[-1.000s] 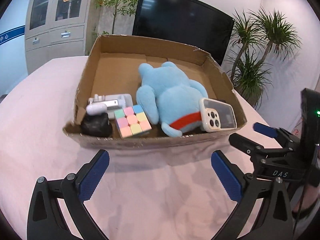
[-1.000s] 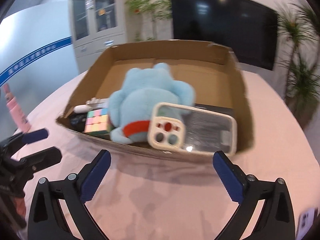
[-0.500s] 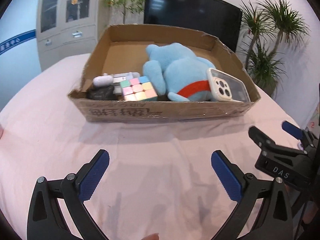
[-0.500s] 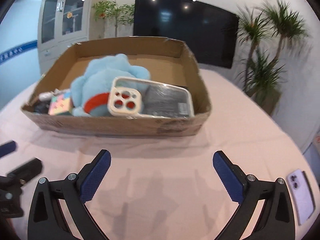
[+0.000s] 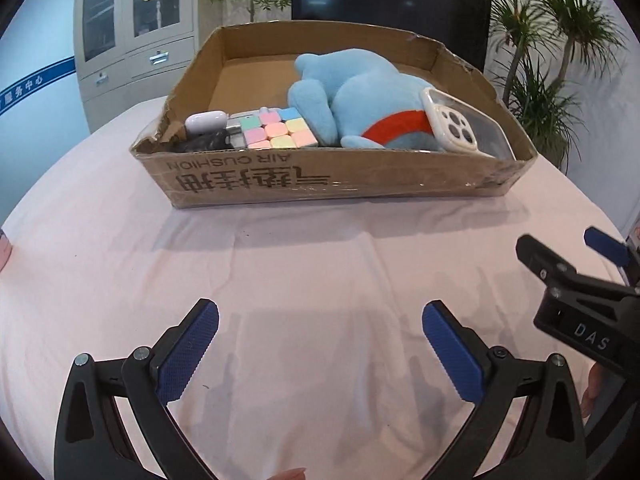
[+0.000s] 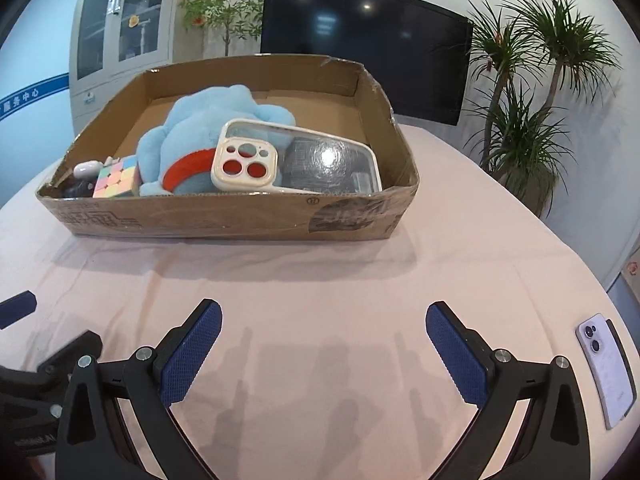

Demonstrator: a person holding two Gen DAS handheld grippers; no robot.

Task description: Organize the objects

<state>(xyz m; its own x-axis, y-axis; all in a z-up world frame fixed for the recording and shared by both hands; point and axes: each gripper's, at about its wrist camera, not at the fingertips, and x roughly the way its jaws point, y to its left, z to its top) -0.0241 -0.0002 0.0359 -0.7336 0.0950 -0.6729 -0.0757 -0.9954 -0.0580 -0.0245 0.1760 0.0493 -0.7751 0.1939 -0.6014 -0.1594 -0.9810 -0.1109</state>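
Both hand-held grippers have drawn back from the cardboard box since a second ago, so the box now sits farther off in each wrist view with a broad stretch of pink cloth between.

Nearest, the left hand-held gripper [image 5: 320, 344] has its jaws spread wide with nothing between the blue pads, only bare cloth on the counter [image 5: 300, 280] beneath. The right hand-held gripper [image 6: 324, 346] is likewise wide open and empty, hanging over the cloth and touching nothing.

To the right of the right one, near the counter's edge, a pale purple phone [image 6: 606, 368] lies flat with its camera side up, well apart from the box. At the far left edge of the left wrist view a sliver of something pink shows; I cannot tell what it is.

Farther off, the cardboard box [image 5: 320, 180] holds a dark object, a white earbud case [image 5: 206, 121], a pastel puzzle cube [image 5: 278, 128], a blue plush toy [image 5: 360, 96] and a clear phone case [image 5: 464, 124] leaning on the plush.

I judge the sorting mostly done: five things are boxed, and the purple phone looks like the main piece left to collect, probably by the right side.
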